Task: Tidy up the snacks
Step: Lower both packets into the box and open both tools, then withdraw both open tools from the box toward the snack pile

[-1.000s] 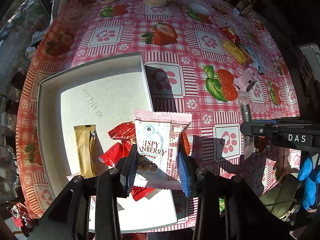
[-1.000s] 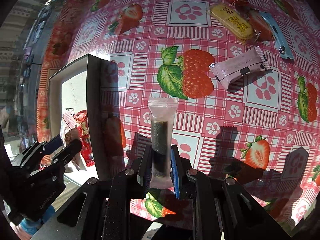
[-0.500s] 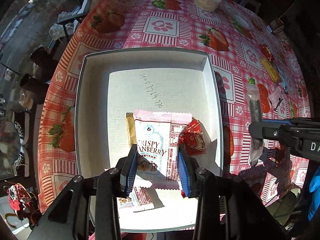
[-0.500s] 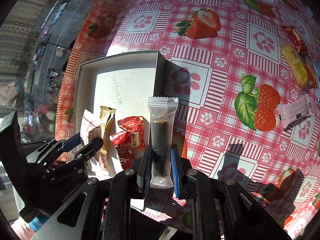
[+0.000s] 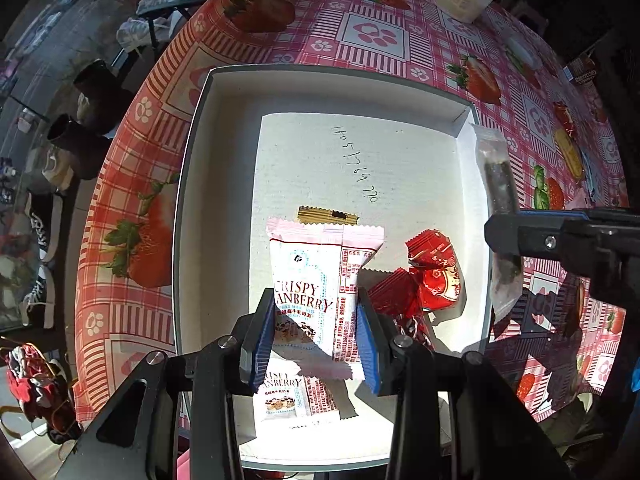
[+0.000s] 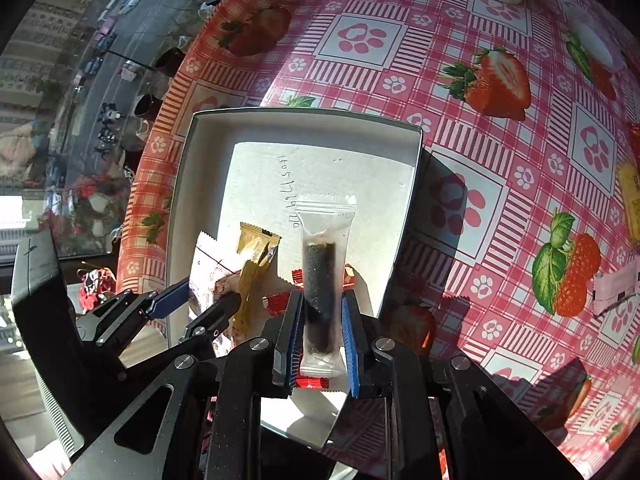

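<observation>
1. Left tool [image 5: 316, 330] pinches cranberry pack [image 5: 320, 284] above the box [image 5: 188, 208].
2. Right tool [image 6: 320, 332] pinches clear stick pack [image 6: 322, 280] over the box's right side.
3. Gold and red packs [image 5: 434, 268] lie inside.

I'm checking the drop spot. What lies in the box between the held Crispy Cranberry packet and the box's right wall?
In the left wrist view, red-wrapped candies lie on the box floor between the Crispy Cranberry packet and that wall.
</observation>
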`<state>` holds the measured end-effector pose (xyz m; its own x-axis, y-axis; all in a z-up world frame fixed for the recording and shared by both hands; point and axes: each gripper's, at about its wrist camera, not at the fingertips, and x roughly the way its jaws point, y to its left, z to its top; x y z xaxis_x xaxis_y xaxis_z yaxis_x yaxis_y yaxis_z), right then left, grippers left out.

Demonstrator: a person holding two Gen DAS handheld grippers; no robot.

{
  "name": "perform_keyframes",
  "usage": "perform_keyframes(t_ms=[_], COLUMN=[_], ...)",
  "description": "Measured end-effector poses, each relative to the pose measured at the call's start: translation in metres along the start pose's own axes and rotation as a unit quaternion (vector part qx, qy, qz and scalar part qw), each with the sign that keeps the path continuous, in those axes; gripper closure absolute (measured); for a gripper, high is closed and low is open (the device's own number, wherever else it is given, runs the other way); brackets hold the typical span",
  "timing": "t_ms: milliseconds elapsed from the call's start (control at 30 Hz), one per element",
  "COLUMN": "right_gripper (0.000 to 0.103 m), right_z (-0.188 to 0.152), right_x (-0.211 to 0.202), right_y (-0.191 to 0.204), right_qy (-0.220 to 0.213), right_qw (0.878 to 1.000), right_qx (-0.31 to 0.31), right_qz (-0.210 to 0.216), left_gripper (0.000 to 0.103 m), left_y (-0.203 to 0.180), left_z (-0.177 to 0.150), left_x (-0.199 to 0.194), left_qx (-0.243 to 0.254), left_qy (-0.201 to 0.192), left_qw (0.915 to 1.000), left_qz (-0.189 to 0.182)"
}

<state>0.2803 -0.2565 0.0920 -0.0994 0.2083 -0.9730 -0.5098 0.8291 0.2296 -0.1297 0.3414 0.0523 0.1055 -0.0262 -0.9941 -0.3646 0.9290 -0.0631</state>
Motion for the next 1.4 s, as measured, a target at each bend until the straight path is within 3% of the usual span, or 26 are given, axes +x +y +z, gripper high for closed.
perform_keyframes(t_ms=[200,333,433,467,500,533,733,800,1267,1400], right_gripper=[0.083,0.082,0.079,0.057,0.026,0.019,0.017,0.000,0.000,0.000], right_z=[0.010,0.017,0.014,0.012,0.012,0.011,0.001,-0.005,-0.052,-0.055], right_x=[0.021,0.035,0.045,0.044,0.044,0.042,0.052,0.058,0.091,0.101], right_y=[0.006,0.010,0.014,0.014,0.016,0.017,0.009,0.004,-0.020,-0.011], right_qy=[0.012,0.026,0.033,0.032,0.028,0.020,0.029,0.034,0.095,0.109], right_qw=[1.000,0.999,0.999,0.999,0.999,0.999,0.998,0.996,0.985,0.982], right_qx=[-0.008,-0.009,-0.003,0.001,0.003,0.005,0.023,0.034,0.103,0.101], right_qz=[-0.014,-0.019,-0.020,-0.021,-0.024,-0.026,-0.059,-0.075,-0.101,-0.120], left_gripper=[0.057,0.027,0.024,0.024,0.024,0.024,0.024,0.024,0.024,0.024], left_y=[0.001,0.000,0.001,0.001,0.001,0.002,-0.001,-0.005,-0.026,-0.029], left_z=[-0.002,-0.004,-0.006,-0.006,-0.006,-0.007,-0.015,-0.017,-0.028,-0.029], left_x=[0.007,0.005,0.006,0.006,0.007,0.008,0.013,0.012,-0.015,-0.018], left_qx=[-0.008,-0.012,-0.014,-0.015,-0.016,-0.016,-0.017,-0.013,0.011,0.014], left_qy=[0.008,0.005,0.007,0.010,0.012,0.016,0.026,0.024,-0.039,-0.050], left_qw=[0.9999,0.9998,0.9998,0.9998,0.9997,0.9997,0.9995,0.9995,0.9990,0.9986], left_qz=[0.003,0.012,0.011,0.012,0.013,0.013,0.012,0.016,0.018,0.011])
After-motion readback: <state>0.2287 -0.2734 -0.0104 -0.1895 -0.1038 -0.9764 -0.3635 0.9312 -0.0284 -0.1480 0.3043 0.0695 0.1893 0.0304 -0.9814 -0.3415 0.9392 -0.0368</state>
